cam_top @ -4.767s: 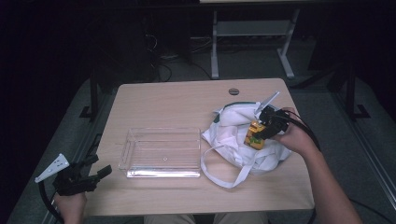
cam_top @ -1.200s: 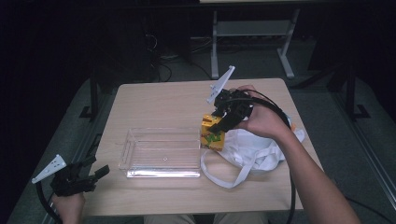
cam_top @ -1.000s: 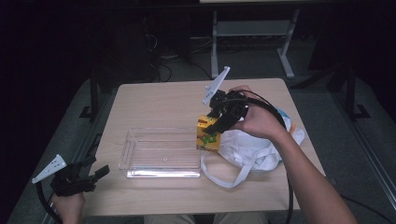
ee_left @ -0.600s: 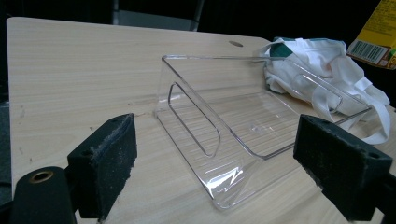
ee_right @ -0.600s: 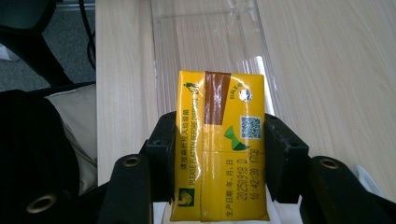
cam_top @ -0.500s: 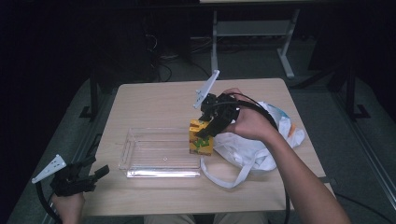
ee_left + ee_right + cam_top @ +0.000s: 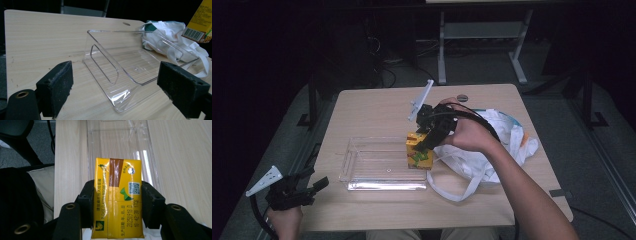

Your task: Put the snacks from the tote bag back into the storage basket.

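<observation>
- The right claw [image 7: 426, 145] was clenched on a yellow drink carton [image 7: 419, 152], 1 black jaw pressed flat against each side of it, as the right gripper view showed [image 7: 117, 202].
- The carton [image 7: 117, 197] hung upright in that grip, its foil straw hole facing the camera on the claw.
- Just below and ahead of the right claw lay a clear plastic tray [image 7: 362, 167]; the carton was over the tray's right end, beside its wall.
- Just behind the right claw, under the person's hand, a crumpled white bag [image 7: 507, 145] lay on the worktop [image 7: 372, 110].
- The left claw [image 7: 312, 186] was released, its 2 jaws wide apart with nothing between them [image 7: 120, 92].
- It sat at the worktop's near left corner, well apart from the right claw, pointing toward the tray [image 7: 130, 65].
</observation>
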A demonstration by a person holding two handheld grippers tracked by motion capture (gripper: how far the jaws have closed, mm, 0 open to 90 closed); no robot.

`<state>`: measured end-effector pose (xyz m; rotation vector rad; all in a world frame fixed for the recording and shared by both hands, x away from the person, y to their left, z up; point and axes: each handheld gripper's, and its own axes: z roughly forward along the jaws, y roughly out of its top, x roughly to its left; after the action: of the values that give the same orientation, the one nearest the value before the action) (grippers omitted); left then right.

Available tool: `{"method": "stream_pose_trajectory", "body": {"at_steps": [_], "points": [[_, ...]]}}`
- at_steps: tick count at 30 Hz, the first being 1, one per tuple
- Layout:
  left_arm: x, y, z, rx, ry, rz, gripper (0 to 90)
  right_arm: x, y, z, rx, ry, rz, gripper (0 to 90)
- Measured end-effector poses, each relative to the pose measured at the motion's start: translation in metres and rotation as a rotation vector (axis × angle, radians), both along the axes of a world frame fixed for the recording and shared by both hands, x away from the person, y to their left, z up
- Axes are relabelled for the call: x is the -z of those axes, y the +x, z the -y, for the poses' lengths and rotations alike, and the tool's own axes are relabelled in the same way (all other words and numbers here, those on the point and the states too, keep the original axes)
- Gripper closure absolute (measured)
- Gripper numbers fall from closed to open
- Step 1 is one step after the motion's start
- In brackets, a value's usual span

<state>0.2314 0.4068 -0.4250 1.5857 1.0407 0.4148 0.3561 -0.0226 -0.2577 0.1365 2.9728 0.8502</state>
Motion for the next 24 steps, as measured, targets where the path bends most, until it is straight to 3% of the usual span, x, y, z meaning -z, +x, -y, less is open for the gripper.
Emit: {"method": "stream_pose_trajectory", "body": {"at_steps": [24], "points": [[0.0,0.0,0.0,-0.001,0.0,0.0,13.0,0.017,0.001,-0.018,-0.022,-0.017,-0.027,52.4]]}}
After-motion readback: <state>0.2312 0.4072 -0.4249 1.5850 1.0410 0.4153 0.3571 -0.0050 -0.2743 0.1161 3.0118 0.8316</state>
